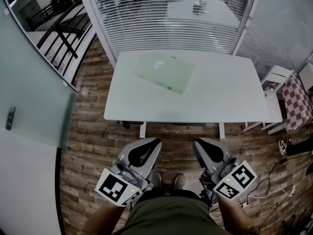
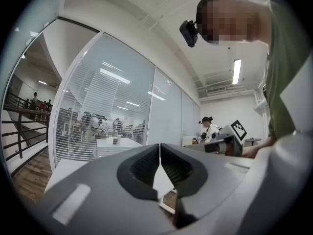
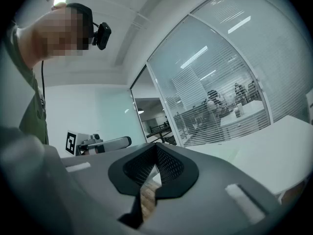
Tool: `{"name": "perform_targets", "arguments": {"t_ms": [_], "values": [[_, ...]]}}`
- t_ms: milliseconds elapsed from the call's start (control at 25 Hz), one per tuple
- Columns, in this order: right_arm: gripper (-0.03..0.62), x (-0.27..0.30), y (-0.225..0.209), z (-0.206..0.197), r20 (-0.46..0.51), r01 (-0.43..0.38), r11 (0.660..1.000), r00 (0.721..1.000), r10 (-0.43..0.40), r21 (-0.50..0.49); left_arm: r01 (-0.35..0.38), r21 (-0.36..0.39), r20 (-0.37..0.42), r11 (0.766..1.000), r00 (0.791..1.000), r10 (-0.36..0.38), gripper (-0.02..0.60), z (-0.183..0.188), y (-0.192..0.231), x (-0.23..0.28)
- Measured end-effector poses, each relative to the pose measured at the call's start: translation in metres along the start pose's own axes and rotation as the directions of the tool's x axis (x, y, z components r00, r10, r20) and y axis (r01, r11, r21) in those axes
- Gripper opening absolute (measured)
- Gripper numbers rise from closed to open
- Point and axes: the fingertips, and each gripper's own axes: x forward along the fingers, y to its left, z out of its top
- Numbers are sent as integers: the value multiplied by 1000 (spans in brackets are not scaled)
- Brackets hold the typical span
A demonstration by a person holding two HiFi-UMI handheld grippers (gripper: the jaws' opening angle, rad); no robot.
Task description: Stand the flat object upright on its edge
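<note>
A flat pale-green rectangular object [image 1: 167, 73] lies flat on the white table [image 1: 230, 97], towards its far left part. My left gripper [image 1: 154, 142] and right gripper [image 1: 197, 142] are held low in front of the person, well short of the table's near edge, over the wooden floor. Both are shut with nothing between the jaws. In the left gripper view the jaws meet at the tip [image 2: 160, 145]; in the right gripper view the jaws meet likewise [image 3: 156, 146]. A strip of the pale-green object [image 3: 249, 155] shows on the table in the right gripper view.
A glass wall with blinds [image 1: 171, 18] stands behind the table. A frosted glass panel [image 1: 34, 97] is at the left, with a stair railing [image 1: 58, 28] beyond. A white stool and a red checked cloth [image 1: 296, 99] sit at the right. Cables [image 1: 274, 190] lie on the floor.
</note>
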Motion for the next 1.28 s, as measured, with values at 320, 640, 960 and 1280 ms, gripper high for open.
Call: {"name": "perform_targets", "arguments": {"t_ms": [320,640,960,1280], "values": [[11,4,-6,-2,-7,-13,1000,1000,13,6,-9,0,-3,1000,1000,9,6,-4,1,5],[11,-2,-11,-2,-4,-20,1000,1000,20,11,-14,-9,-12,1000,1000,14,6,-9,-4,11],[11,-38,-38,-9,-27,2,999,1000,-1,43,-19,-11,-25,1000,1000,19,6,-15,-34,29],[11,-74,-51,-2,-19,-28,999,999,29,45,-30,19,-21,999,999,31,6,-12,-78,42]]}}
